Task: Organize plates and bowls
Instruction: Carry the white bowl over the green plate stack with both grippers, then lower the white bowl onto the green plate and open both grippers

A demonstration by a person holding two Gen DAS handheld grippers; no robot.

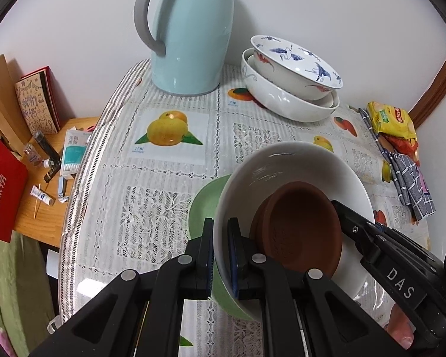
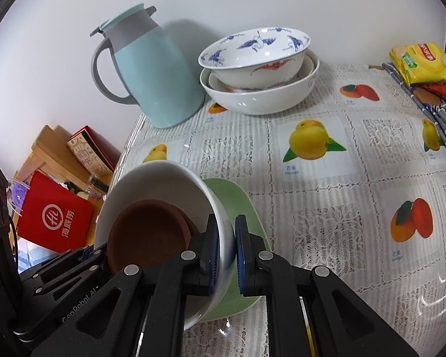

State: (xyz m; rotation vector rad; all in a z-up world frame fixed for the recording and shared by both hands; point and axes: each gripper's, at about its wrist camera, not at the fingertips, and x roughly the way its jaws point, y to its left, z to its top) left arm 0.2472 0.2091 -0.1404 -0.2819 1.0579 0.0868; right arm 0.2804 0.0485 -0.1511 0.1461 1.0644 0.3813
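The left gripper [image 1: 220, 255] pinches the near left rim of the white bowl [image 1: 282, 160] – 1 finger outside the wall, 1 inside. The right gripper [image 2: 226, 253] clamps the opposite rim of the white bowl [image 2: 163, 172] the same way, so both hold it between them. The bowl is tilted, its open mouth turned up and toward the cameras. Inside it lies a brown dish [image 1: 303, 226], itself tipped against the bowl's wall. Under and just behind the bowl a green plate [image 2: 238, 205] lies flat on the table; whether the bowl's base touches it cannot be told.

Beyond, the table's lace-patterned tablecloth [image 1: 163, 202] with fruit pictures stretches open to the far edge. There, near the white wall, stands a pale blue thermos jug [image 1: 193, 35] with a grey handle, and just beside it a stack of 3 bowls [image 2: 258, 68] – a crane-painted bowl on top, slightly askew. At the right edge lie a yellow snack packet [image 2: 422, 62] and a checked cloth [image 1: 410, 178]. Left of the table, lower down, a wooden side table [image 1: 44, 208] carries a red bag [image 2: 56, 217], books and small bottles
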